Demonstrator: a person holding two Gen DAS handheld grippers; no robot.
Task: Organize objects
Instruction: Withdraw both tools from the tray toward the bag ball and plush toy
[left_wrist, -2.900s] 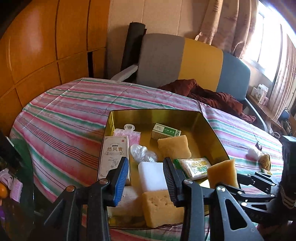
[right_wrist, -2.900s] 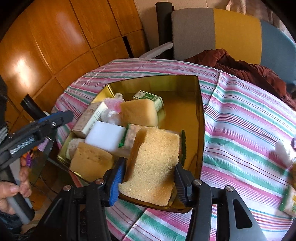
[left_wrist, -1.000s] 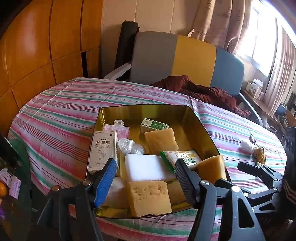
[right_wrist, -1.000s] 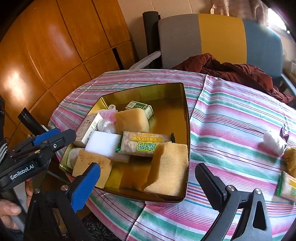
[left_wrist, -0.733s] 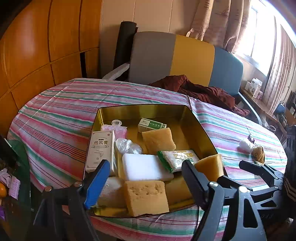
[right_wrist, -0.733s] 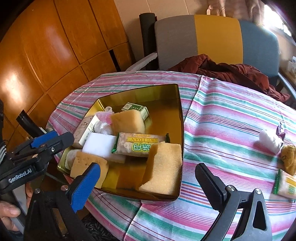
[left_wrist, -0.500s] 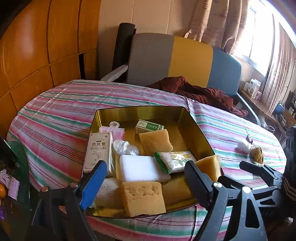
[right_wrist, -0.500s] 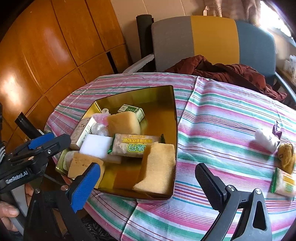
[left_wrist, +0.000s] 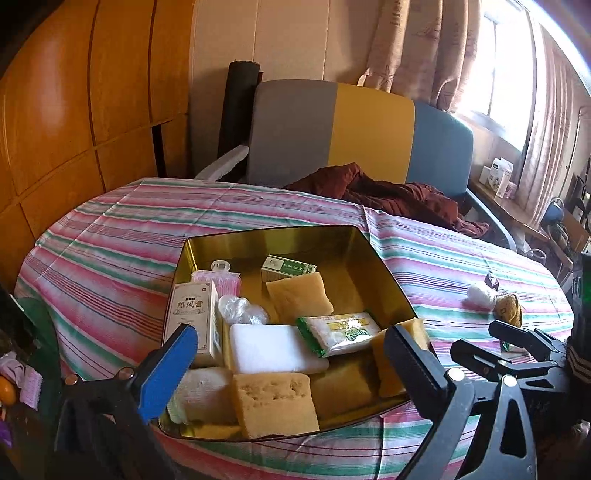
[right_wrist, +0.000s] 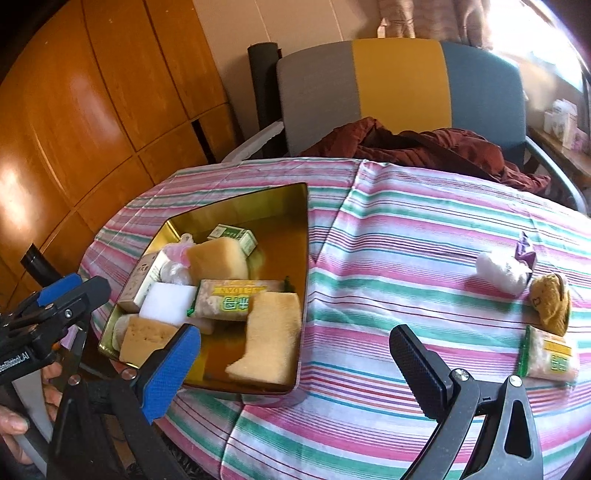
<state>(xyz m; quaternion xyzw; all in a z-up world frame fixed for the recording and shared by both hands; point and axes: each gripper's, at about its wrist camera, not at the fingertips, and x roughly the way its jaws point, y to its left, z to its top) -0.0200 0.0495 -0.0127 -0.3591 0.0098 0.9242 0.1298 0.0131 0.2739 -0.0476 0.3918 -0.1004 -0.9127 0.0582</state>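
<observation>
Mostly done: gold tin (right_wrist: 303, 258) near the table's left edge holds sponges and packets, while cotton ball (right_wrist: 498, 271), brown toy (right_wrist: 550, 302) and snack packet (right_wrist: 550, 356) wait near the right edge; right gripper (right_wrist: 295, 354) gapes empty, left gripper (left_wrist: 291, 354) is opening, nothing between its jaws.

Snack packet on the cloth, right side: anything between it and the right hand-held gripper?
Nothing visible. The right hand-held gripper is open and empty, with bare striped tablecloth between it and the snack packet. The brown plush sits just behind the packet.

Inside the gold tin (left_wrist: 388, 273) I read "熄风膏" on the white box (left_wrist: 190, 317), "WEIDAN" upside down on the snack packet (right_wrist: 236, 299), and "Robot.AI" on my left gripper (right_wrist: 55, 295).
</observation>
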